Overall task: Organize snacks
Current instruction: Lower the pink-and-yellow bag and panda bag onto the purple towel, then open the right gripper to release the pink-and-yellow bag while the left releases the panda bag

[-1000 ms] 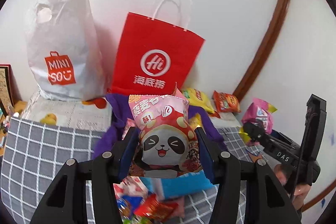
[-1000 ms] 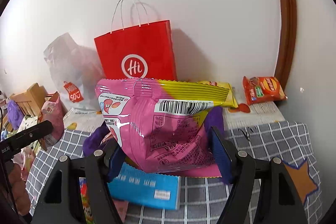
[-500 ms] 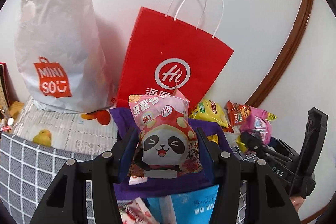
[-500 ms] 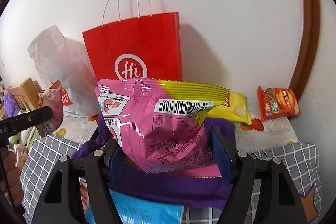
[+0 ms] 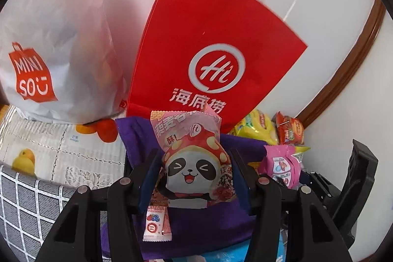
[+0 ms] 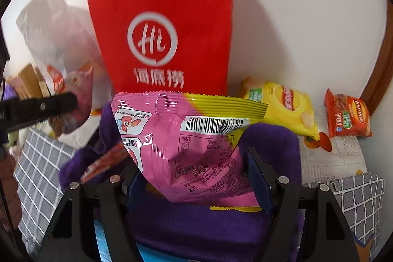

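The left hand-held gripper [image 5: 196, 178] is pinching a small pink foil snack packet printed with a cartoon panda [image 5: 194, 163], held upright by its lower half above a purple fabric container [image 5: 196, 225]. The right hand-held gripper [image 6: 194, 178] is clamped on a larger glossy pink-and-yellow snack bag with a barcode [image 6: 186, 146], gripped across its lower body, also above the purple fabric [image 6: 196, 232].

Both packets look light, air-puffed and crinkly, with slick film that could slide between the pads. Their contents are probably brittle, so a hard squeeze risks crushing them. Holding low on the body near the bottom seal, as now, seems sound; the crimped top seals would be the stiffer alternative.

Just beyond the purple fabric stands a tall red paper shopping bag with white cord handles [image 5: 211, 53], upright against the wall and directly ahead of both packets. To its left sits a white plastic shopping bag with an orange logo [image 5: 54, 41]. To the right, near the wall, lie a yellow crisp packet [image 6: 287, 107] and an orange-red snack packet [image 6: 348, 117] on a fruit-patterned cloth [image 6: 336, 158]. A small strip sachet with berries [image 5: 157, 222] lies on the purple fabric under the left packet. The two grippers work close together and could bump.
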Demonstrator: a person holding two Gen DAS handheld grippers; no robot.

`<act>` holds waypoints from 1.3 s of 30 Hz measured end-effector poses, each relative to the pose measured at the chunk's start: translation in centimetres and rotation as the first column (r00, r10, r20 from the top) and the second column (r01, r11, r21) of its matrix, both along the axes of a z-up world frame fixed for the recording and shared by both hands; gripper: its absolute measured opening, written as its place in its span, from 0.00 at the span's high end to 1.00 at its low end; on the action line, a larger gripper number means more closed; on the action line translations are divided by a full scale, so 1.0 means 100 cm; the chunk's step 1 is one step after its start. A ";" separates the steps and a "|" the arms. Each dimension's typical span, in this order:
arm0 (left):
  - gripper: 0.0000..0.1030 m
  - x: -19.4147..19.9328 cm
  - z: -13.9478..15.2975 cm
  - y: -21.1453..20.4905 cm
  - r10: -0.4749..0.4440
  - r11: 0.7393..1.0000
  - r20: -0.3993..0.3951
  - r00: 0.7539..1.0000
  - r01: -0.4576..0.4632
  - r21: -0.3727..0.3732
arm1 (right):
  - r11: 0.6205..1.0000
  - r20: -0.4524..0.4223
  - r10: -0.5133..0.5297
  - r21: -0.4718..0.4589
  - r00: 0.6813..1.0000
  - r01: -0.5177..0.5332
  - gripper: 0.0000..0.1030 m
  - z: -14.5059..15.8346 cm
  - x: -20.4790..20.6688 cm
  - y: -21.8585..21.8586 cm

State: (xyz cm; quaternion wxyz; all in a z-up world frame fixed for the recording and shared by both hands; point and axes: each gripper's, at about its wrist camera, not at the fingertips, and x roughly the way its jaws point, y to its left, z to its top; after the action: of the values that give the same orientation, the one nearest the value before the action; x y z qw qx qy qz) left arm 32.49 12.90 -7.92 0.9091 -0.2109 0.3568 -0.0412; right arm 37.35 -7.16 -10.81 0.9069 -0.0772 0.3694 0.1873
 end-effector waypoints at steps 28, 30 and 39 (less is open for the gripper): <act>0.49 0.024 -0.051 -0.012 -0.006 0.999 -0.171 0.985 0.014 0.045 | 0.993 -0.125 0.051 -0.100 0.991 -0.063 0.29 -0.033 0.018 0.016; 0.49 0.025 -0.052 -0.013 -0.012 0.999 -0.173 0.985 0.020 0.047 | 0.992 -0.130 0.047 -0.109 0.990 -0.062 0.29 -0.033 0.019 0.016; 0.49 0.029 -0.057 -0.015 -0.026 0.999 -0.194 0.981 0.034 0.039 | 0.991 -0.144 0.036 -0.125 0.989 -0.054 0.29 -0.036 0.020 0.016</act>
State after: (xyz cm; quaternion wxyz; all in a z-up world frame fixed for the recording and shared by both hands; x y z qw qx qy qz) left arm 35.34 11.45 -13.60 0.8736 -0.1894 0.4474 -0.0265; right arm 39.33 -5.52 -14.44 0.8671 -0.1301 0.4423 0.1887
